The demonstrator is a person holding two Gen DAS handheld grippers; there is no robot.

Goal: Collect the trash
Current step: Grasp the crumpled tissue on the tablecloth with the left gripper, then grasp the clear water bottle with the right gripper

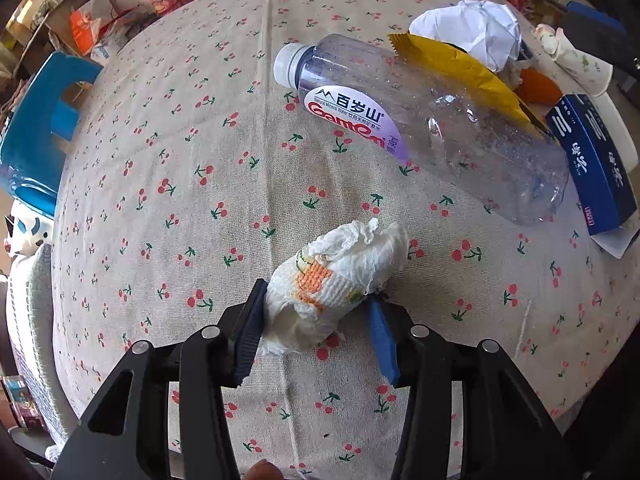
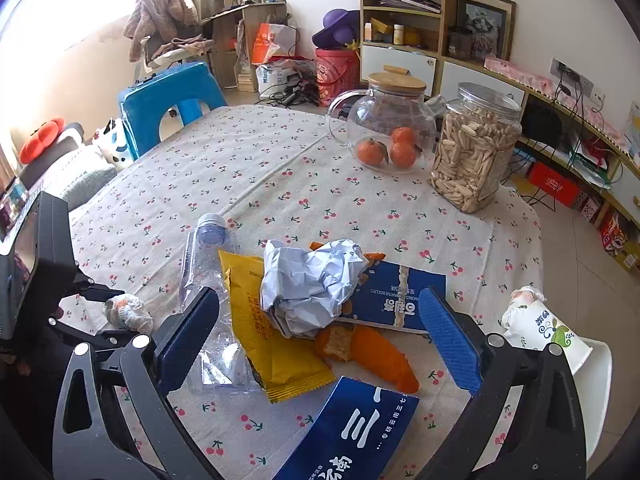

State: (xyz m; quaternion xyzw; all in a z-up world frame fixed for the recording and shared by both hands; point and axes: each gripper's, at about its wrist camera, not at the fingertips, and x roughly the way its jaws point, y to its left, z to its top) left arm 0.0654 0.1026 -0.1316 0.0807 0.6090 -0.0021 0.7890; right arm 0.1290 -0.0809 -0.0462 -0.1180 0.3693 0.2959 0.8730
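My left gripper (image 1: 318,306) is shut on a crumpled white paper towel (image 1: 340,280) with an orange print, low over the cherry tablecloth (image 1: 180,200); the towel also shows in the right wrist view (image 2: 128,312). Beyond it lie an empty clear water bottle (image 1: 420,120), a yellow wrapper (image 1: 460,72), a crumpled white paper ball (image 1: 476,28) and a blue box (image 1: 596,160). My right gripper (image 2: 320,332) is open and empty above the trash pile: paper ball (image 2: 316,280), yellow wrapper (image 2: 268,340), orange peel (image 2: 372,352), blue packet (image 2: 396,296), blue box (image 2: 352,432), bottle (image 2: 204,256).
A glass jar with tangerines (image 2: 388,132) and a plastic jar of seeds (image 2: 476,152) stand at the table's far side. A paper cup (image 2: 548,328) stuffed with tissue sits at the right edge. A blue stool (image 2: 168,96) stands beyond the table.
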